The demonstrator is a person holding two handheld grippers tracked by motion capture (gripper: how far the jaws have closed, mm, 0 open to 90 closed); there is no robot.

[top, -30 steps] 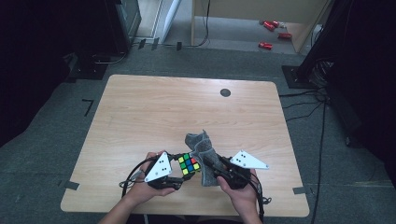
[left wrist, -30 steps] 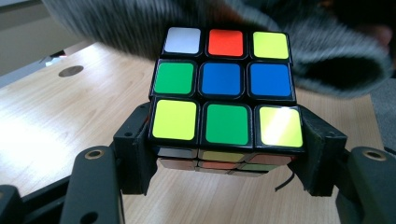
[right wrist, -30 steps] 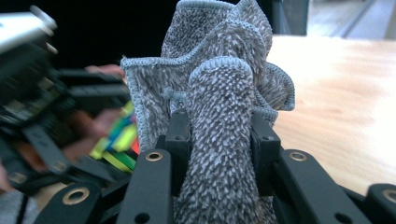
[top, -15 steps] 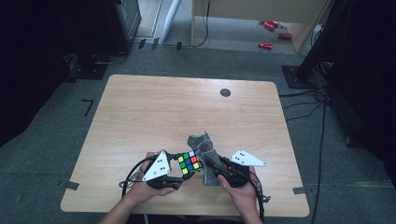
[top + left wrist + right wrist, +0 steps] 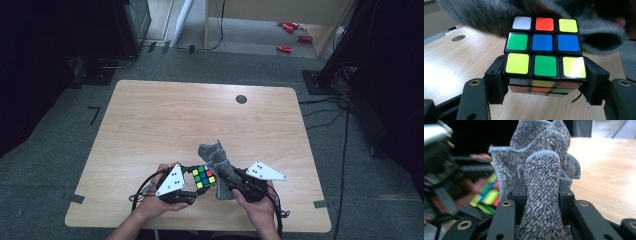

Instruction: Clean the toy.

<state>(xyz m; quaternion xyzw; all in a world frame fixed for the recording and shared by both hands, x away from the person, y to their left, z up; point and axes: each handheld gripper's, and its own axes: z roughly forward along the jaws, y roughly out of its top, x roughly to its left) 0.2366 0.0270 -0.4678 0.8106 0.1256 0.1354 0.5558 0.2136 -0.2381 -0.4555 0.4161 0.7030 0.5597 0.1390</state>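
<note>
Left gripper [image 5: 545,82] clamps the Rubik's cube [image 5: 544,53] just above the table's [image 5: 165,115] near edge, steadying it so the right gripper [image 5: 543,195], pinched on a bunched grey microfibre cloth [image 5: 541,170], can wipe it.

a pale wood-grain table [image 5: 165,125] w/ rounded corners stands on grey carpet floor [image 5: 60,150], its top mostly bare. a small dark round cable port [image 5: 241,99] sits in the tabletop near the far edge, right of centre. strips of grey tape [image 5: 76,198] mark the carpet by the near left corner, another tape strip [image 5: 320,204] by the near right corner. black cables [image 5: 325,107] run across the floor off the table's right side; small red items [image 5: 285,48] lie on the floor beyond the far edge.
</note>
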